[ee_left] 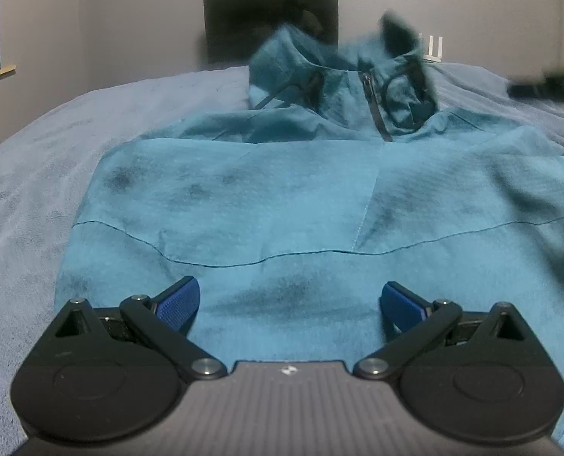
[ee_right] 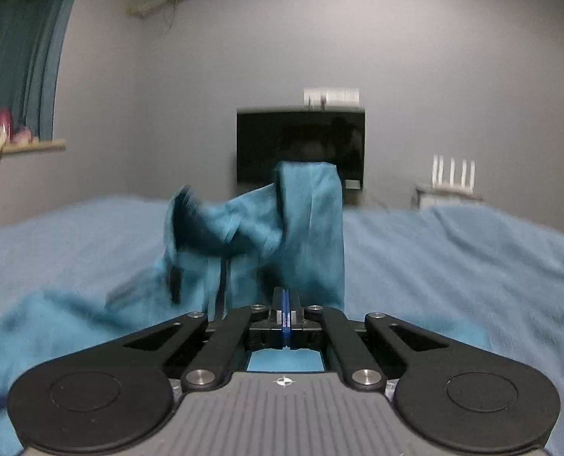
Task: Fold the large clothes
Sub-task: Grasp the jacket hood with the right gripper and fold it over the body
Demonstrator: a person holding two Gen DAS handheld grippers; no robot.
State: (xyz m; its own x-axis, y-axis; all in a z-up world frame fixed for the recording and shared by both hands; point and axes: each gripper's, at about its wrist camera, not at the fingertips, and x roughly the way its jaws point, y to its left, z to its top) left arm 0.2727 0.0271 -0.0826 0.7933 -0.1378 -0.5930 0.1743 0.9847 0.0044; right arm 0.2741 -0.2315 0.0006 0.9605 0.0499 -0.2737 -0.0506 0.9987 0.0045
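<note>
A large teal jacket [ee_left: 282, 197] lies spread on the bed, its zip and collar [ee_left: 373, 95] at the far end. My left gripper [ee_left: 289, 300] hovers open low over the jacket's near part, with its blue pads [ee_left: 179, 304] wide apart and nothing between them. In the right wrist view my right gripper [ee_right: 285, 304] is shut, its blue pads pressed together. A blurred band of the jacket [ee_right: 308, 228] rises straight from its tips, so it seems pinched there. A blurred dark shape [ee_left: 548, 87] at the right edge of the left wrist view looks like the right gripper.
A light blue blanket [ee_left: 35, 190] covers the bed [ee_right: 453, 258] all around the jacket. A dark screen [ee_right: 301, 136] stands at the far wall, with a white router [ee_right: 453, 174] to its right. A shelf [ee_right: 35, 146] and a curtain [ee_right: 16, 57] are at the left.
</note>
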